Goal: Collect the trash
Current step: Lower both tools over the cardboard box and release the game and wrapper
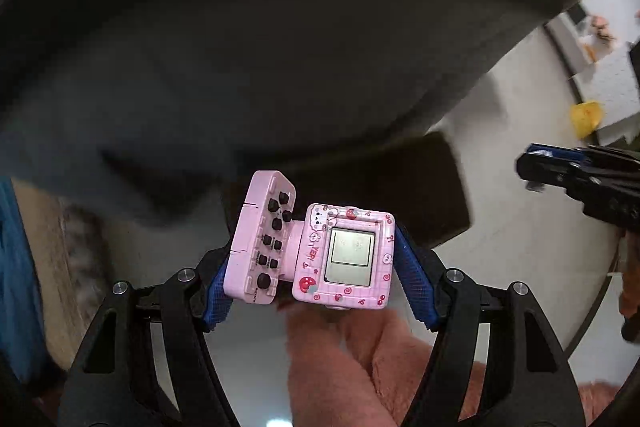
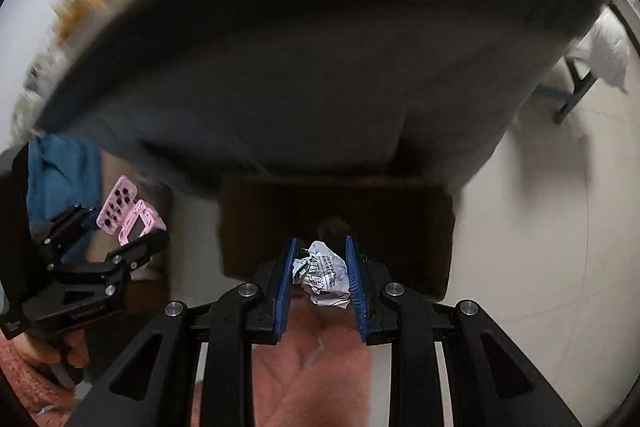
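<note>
My left gripper (image 1: 316, 263) is shut on a pink toy game console (image 1: 312, 255) with a small grey screen and a hinged button panel; its blue pads press both sides. The same console (image 2: 130, 217) shows at the left of the right wrist view, in the left gripper (image 2: 120, 227). My right gripper (image 2: 320, 271) is shut on a crumpled ball of printed white paper (image 2: 322, 277), between its blue pads. Both point steeply down over a dark open bin (image 2: 340, 227), also seen as the dark bin (image 1: 424, 187) in the left wrist view. The right gripper (image 1: 532, 167) enters that view at the right edge.
A large dark grey cushioned seat (image 1: 260, 47) fills the top of both views, just behind the bin. The floor (image 2: 540, 227) is pale. Pink fuzzy slippers (image 1: 360, 367) stand below the grippers. Blue cloth (image 2: 60, 171) hangs at the left. A yellow object (image 1: 586, 117) lies far right.
</note>
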Demonstrator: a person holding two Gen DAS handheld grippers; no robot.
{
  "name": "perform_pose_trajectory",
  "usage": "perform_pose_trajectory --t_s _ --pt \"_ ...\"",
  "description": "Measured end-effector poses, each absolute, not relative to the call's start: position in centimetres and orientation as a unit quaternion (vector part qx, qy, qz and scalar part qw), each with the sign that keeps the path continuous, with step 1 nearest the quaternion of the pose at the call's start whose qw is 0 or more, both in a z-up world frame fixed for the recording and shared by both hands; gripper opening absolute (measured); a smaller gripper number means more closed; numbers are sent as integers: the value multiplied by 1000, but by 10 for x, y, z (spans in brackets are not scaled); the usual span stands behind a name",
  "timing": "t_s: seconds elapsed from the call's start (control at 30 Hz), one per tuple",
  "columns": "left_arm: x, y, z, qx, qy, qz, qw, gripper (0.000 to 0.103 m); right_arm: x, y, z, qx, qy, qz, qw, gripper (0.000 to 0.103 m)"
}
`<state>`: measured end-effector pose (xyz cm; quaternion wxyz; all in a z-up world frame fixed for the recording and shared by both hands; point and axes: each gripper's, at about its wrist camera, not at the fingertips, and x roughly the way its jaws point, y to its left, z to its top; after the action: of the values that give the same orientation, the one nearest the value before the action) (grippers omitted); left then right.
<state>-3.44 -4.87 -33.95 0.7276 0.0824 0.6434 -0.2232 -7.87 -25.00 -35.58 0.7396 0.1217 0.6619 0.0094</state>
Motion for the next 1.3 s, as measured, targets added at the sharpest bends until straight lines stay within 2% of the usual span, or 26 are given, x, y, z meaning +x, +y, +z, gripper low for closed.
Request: perform_pose_trajectory --t_s 0.1,0.17,0.23,0.27,0.37,0.43,0.7,0.8,0.93,1.23,1.3 --pt "-32 -46 -399 71 683 -193 701 68 -75 -244 -410 93 685 3 723 28" --pt "-30 -45 -436 73 704 -173 685 68 -71 -244 -444 68 693 -7 717 34" --pt "-28 -45 -470 77 727 -161 663 72 -67 -244 -465 49 699 -15 713 64" --pt "-27 -45 -481 74 737 -161 652 73 -66 -245 -479 35 702 -22 711 67" --pt "-25 -43 -512 77 759 -158 627 73 -63 -252 -501 18 711 -33 702 68" --pt "-24 -45 -522 78 759 -159 626 73 -64 -252 -507 10 713 -39 700 75" --pt "-21 -38 -526 65 769 -146 619 73 -69 -252 -507 0 717 -40 696 80" --pt "-21 -34 -514 72 764 -150 623 73 -68 -254 -496 9 715 -41 698 80" --pt "-22 -29 -469 63 753 -156 636 73 -67 -248 -449 22 700 -29 713 80" --pt "-44 -28 -310 61 683 -212 696 74 -68 -220 -267 55 601 57 796 80" --pt "-45 -25 -273 58 659 -217 718 81 -62 -218 -230 62 568 63 818 80"
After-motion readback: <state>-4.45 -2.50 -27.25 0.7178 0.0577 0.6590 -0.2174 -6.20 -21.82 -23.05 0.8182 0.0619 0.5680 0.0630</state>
